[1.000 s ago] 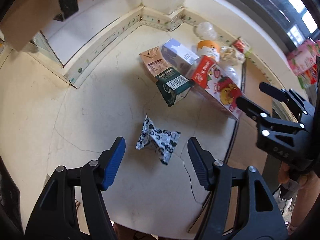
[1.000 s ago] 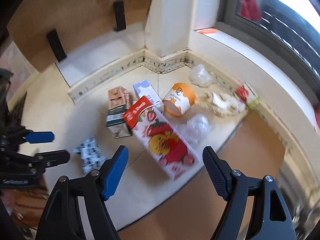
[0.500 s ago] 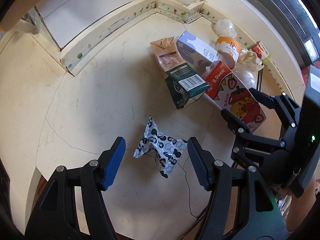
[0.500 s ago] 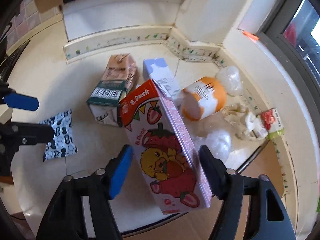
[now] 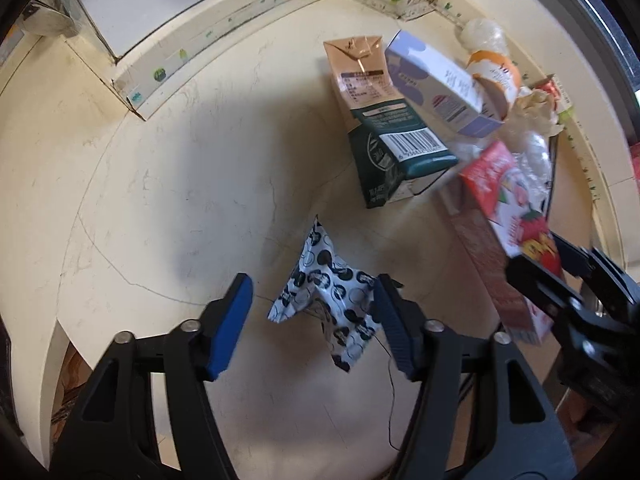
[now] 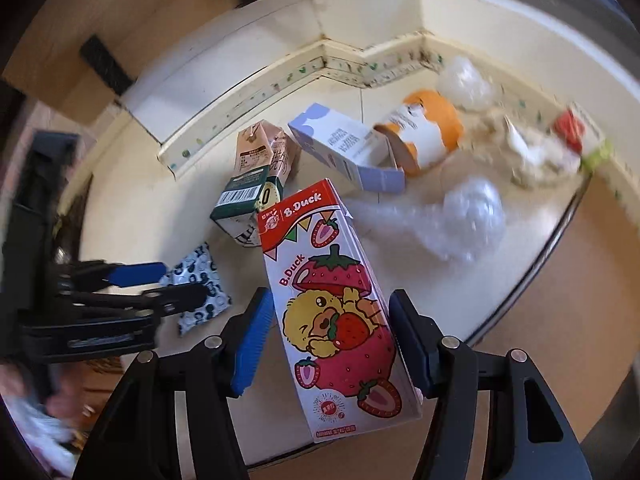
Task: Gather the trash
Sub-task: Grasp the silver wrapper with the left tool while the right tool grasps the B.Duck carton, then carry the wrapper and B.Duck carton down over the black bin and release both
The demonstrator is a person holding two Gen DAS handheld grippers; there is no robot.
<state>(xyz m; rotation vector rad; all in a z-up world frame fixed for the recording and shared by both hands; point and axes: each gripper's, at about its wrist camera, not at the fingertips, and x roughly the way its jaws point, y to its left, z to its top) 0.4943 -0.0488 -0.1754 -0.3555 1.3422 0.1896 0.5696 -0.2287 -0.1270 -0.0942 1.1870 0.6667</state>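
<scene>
A crumpled blue-and-white patterned wrapper (image 5: 324,296) lies on the cream round table (image 5: 160,200). My left gripper (image 5: 312,320) points down over it with its jaws closing. The wrapper sits between the pads, the right pad at its edge and the left pad apart from it. A strawberry B.Duck carton (image 6: 332,312) lies flat between the fingers of my right gripper (image 6: 330,344). Those jaws are closing too, with both pads close beside the carton's sides. In the right wrist view the left gripper (image 6: 160,280) straddles the wrapper (image 6: 200,280).
Behind lie a brown-and-green carton (image 5: 380,120), a purple-white box (image 5: 432,76), an orange cup (image 6: 428,132), clear plastic (image 6: 472,220), crumpled paper (image 6: 528,152) and a red packet (image 6: 568,128). A raised rim (image 5: 240,32) borders the table's back. Its edge (image 6: 540,240) runs at the right.
Both grippers have come down toward the table and their jaws have narrowed. The wrapper now lies between the left fingers and the strawberry carton between the right fingers.
</scene>
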